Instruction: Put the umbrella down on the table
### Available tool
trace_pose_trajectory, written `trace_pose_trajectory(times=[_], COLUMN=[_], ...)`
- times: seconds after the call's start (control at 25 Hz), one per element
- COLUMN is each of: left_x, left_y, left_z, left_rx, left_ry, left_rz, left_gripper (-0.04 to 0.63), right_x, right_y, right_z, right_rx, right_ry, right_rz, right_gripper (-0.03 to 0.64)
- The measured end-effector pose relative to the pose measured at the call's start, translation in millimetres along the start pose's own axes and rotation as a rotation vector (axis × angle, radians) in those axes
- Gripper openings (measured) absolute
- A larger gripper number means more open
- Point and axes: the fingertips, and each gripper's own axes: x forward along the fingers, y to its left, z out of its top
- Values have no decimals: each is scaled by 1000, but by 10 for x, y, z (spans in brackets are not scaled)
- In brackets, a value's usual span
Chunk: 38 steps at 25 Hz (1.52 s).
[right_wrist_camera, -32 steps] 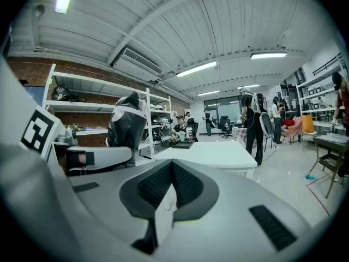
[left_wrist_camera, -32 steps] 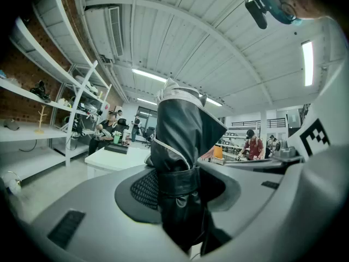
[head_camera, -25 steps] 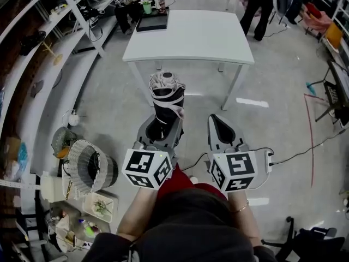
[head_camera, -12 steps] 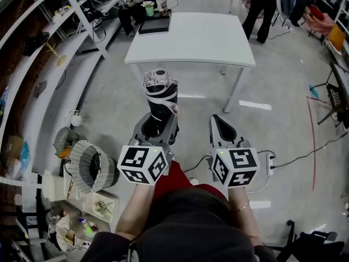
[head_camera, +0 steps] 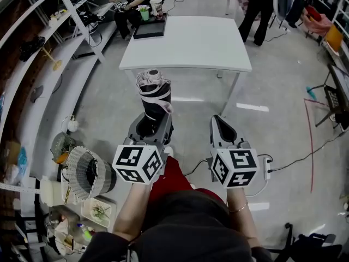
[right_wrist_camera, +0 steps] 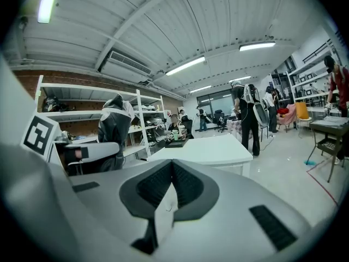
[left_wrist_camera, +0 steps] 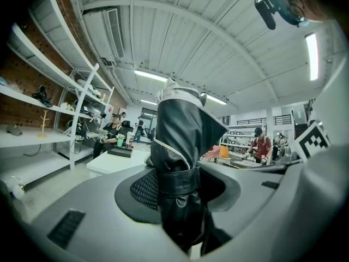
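Note:
A folded black umbrella [head_camera: 153, 96] with white trim stands upright in my left gripper [head_camera: 150, 125], whose jaws are shut on its lower part. In the left gripper view the umbrella [left_wrist_camera: 182, 168] rises between the dark pads and fills the middle. My right gripper [head_camera: 222, 129] is beside it to the right, shut with nothing between its pads [right_wrist_camera: 163, 187]. The white table [head_camera: 185, 40] stands ahead of both grippers across a stretch of floor. In the right gripper view the table [right_wrist_camera: 204, 146] lies ahead and the umbrella [right_wrist_camera: 113, 125] shows at the left.
A dark tray [head_camera: 149, 28] and cups [head_camera: 156, 4] sit at the table's far left corner. People stand behind the table [head_camera: 256, 4]. White shelving [head_camera: 38, 31] runs along the left. A wire basket [head_camera: 87, 171] and clutter lie on the floor at the left; a cable [head_camera: 297, 154] runs on the right.
Both grippers have moved forward toward the table, the umbrella travelling with the left one. The table now looks nearer and larger.

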Motion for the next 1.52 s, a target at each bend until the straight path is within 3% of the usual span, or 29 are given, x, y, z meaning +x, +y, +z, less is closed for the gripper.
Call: trace_pose_trajectory(times=[0.68, 1.52], left_x=[941, 2368], left_y=[579, 1737], left_z=[53, 474], left_rx=[-22, -4], left_ry=[39, 75], left_rz=[-9, -98], left_gripper=[179, 179], right_x=[912, 2603], right_y=[-348, -472], right_z=[112, 445], right_rx=[33, 72], right_ry=[42, 80], right_rz=[-52, -134], right_gripper=[18, 18])
